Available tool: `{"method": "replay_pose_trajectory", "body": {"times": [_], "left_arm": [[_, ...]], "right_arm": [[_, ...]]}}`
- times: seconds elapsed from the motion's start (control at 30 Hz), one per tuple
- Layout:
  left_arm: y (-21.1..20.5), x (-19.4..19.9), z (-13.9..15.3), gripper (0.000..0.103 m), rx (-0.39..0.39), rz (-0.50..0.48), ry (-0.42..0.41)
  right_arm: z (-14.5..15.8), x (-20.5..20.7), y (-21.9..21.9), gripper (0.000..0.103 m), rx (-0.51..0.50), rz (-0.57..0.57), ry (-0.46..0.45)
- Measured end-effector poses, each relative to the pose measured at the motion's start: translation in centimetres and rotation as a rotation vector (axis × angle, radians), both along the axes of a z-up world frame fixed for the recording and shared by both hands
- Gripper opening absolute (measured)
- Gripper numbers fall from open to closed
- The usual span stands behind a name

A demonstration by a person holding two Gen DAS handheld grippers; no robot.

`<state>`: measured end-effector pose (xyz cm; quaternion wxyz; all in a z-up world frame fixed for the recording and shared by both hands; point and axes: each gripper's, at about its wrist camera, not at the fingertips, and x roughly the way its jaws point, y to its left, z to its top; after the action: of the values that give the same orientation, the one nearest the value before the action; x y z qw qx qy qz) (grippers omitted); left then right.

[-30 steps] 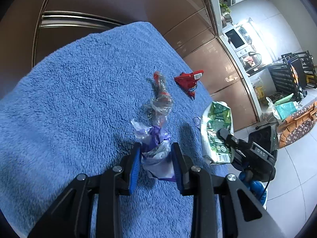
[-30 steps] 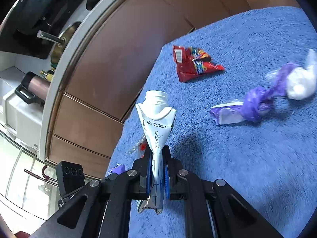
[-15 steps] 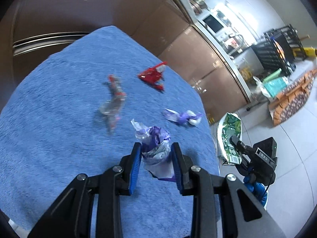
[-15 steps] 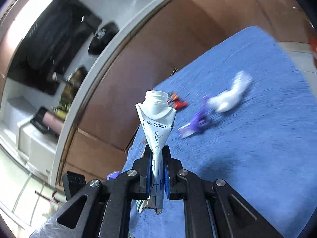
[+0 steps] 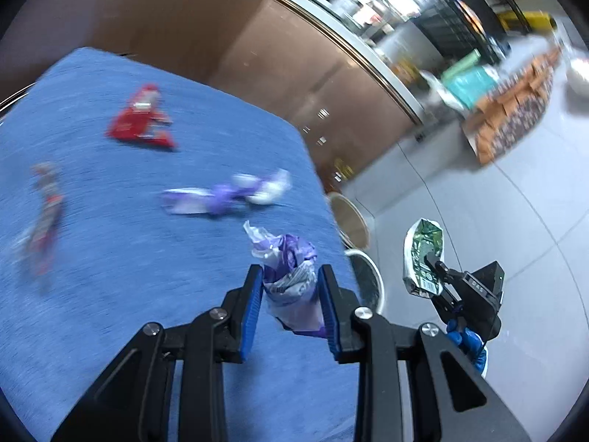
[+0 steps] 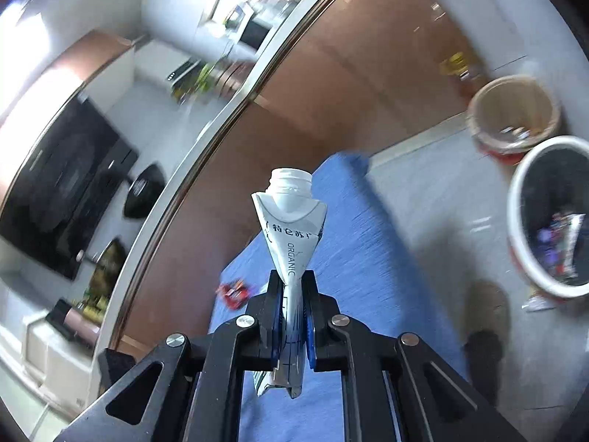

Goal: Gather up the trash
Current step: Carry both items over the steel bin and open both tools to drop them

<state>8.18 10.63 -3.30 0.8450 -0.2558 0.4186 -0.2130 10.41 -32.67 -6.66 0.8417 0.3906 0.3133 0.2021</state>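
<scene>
Crumpled purple-and-white plastic wrapper (image 5: 291, 276) sits pinched in the left tool (image 5: 291, 307) above the near edge of the blue terry-cloth surface (image 5: 110, 258). The right tool (image 6: 292, 316) is pressed together on a flattened white-and-green milk carton (image 6: 292, 243). Beyond the surface's corner, on the pale tiled floor (image 5: 515, 228), stand a white-rimmed bin (image 6: 515, 228) and a tan bucket (image 6: 478, 110), with brown cabinet fronts (image 5: 257, 37) behind.
</scene>
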Motion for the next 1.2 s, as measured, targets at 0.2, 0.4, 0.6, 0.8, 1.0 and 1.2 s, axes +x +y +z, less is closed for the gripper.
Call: {"method": "replay_pose_trajectory", "body": {"times": [0.2, 0.4, 0.6, 0.8, 1.0, 1.2], "left_arm": [[-10.6, 5.2, 0.6, 0.029, 0.028, -0.187, 0.008], [-22.4, 10.0, -0.3, 0.029, 0.044, -0.371, 0.031], [-32.6, 14.5, -3.7, 0.029, 0.087, -0.506, 0.073], [-39.4, 18.6, -7.7, 0.029, 0.129, -0.566, 0.119], [-44.1, 21.5, -10.1, 0.029, 0.152, -0.603, 0.146], [-47.2, 22.4, -11.7, 0.030, 0.189, -0.630, 0.160]], "right_arm": [[-0.9, -0.9, -5.5, 0.010, -0.049, -0.150, 0.011], [-5.0, -0.2, -10.5, 0.010, -0.109, -0.269, 0.097], [-9.9, 1.5, -14.3, 0.010, -0.153, -0.345, 0.201], [-14.9, 3.7, -17.1, 0.010, -0.181, -0.386, 0.303], [-19.6, 5.8, -17.9, 0.018, -0.179, -0.387, 0.386], [-20.4, 5.2, -17.7, 0.039, -0.185, -0.398, 0.408]]}}
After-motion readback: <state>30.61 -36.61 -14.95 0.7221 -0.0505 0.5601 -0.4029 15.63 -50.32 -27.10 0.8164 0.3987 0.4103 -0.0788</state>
